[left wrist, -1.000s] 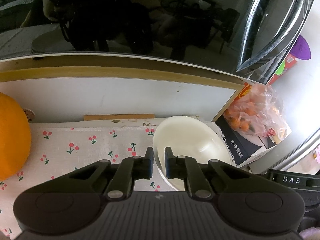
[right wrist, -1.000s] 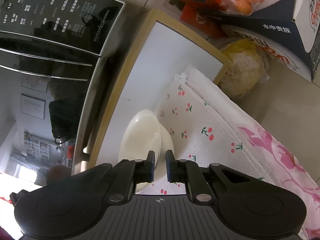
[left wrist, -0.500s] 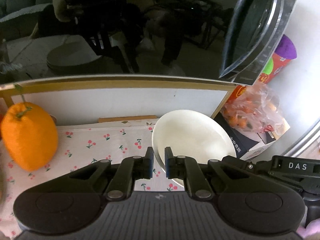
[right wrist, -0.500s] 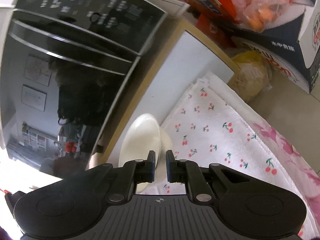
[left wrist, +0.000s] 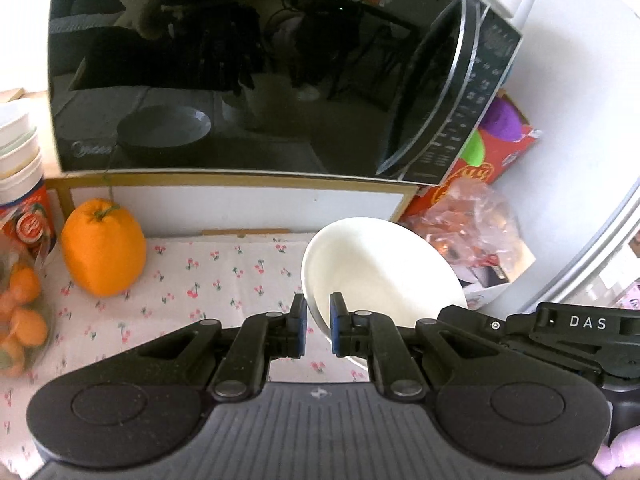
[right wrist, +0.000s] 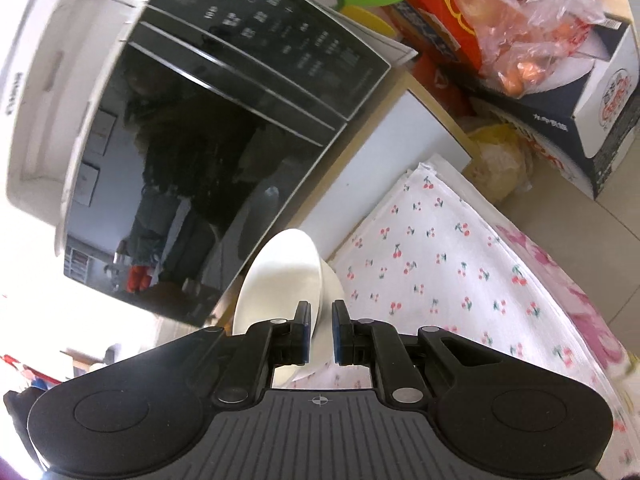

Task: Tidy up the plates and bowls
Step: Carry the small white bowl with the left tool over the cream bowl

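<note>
1. Left gripper (left wrist: pixel 318 326) jaws pinch the near rim of the white bowl (left wrist: pixel 384 268); right gripper (right wrist: pixel 320 334) jaws pinch its rim from the other side.
2. Bowl is tilted and looks lifted clear of the cherry-print cloth (left wrist: pixel 224 280), over the cloth's right end, in front of the microwave (left wrist: pixel 240 68).
3. Progress: one bowl in hand, not yet placed. No stack or destination visible, so the remaining work is unclear.

"DAS" on the right claw (left wrist: pixel 588 324); microwave (left wrist: pixel 240 80) perhaps "Midea".
</note>
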Motion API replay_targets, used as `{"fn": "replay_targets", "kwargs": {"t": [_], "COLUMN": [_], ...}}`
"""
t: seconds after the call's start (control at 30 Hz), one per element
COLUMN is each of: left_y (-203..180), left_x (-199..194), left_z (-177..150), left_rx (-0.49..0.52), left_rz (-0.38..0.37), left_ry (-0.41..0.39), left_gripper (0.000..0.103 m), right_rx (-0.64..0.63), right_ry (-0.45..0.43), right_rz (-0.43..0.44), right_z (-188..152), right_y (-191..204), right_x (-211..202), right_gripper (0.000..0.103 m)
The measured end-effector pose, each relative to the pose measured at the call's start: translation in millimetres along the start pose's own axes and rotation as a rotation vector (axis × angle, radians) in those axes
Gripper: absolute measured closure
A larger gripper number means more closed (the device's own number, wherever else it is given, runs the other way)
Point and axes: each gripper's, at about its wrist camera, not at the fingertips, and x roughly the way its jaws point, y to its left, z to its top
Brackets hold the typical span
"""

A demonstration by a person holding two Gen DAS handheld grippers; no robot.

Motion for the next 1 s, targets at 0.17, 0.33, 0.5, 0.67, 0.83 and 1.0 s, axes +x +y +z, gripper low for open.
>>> {"fn": "replay_targets", "kwargs": {"t": [0.17,0.33,0.5,0.67,0.83,1.0], "left_y": [-5,-10,-11,-5,1,5], "left_x": [-28,-48,-65,-77,-84,-89], "left_z": [-15,-31,-50,-75,-98,-116], "left_rx": [-0.01,-0.006,-0.026,-0.056,-0.08,-0.086], "left_rz": [-0.011,-0.021,-0.039,-0.053,-0.079,-0.098], "left_ry": [-0.004,-0.002,0.012,0.038,0.057,0.055], "left_gripper": [0.093,0.093,0.093,0.092,0.092,0.092], "right_rx": [-0.006,-0.015,-0.025,-0.047,-0.045,-0.058], "right_ry": [0.002,0.004,0.002,0.011,0.032,0.039], "right_rz": [-0.003,-0.019,-0.043,-0.06,-0.074,-0.099], "right_z": [-19,-37,-56,-79,-100,-116], "right_y": [9,14,14,11,2,-5], "right_x": [-28,-54,-78,-95,-104,-107], "right_gripper": [0.091,0.091,0.091,0.091,0.091,0.091]}}
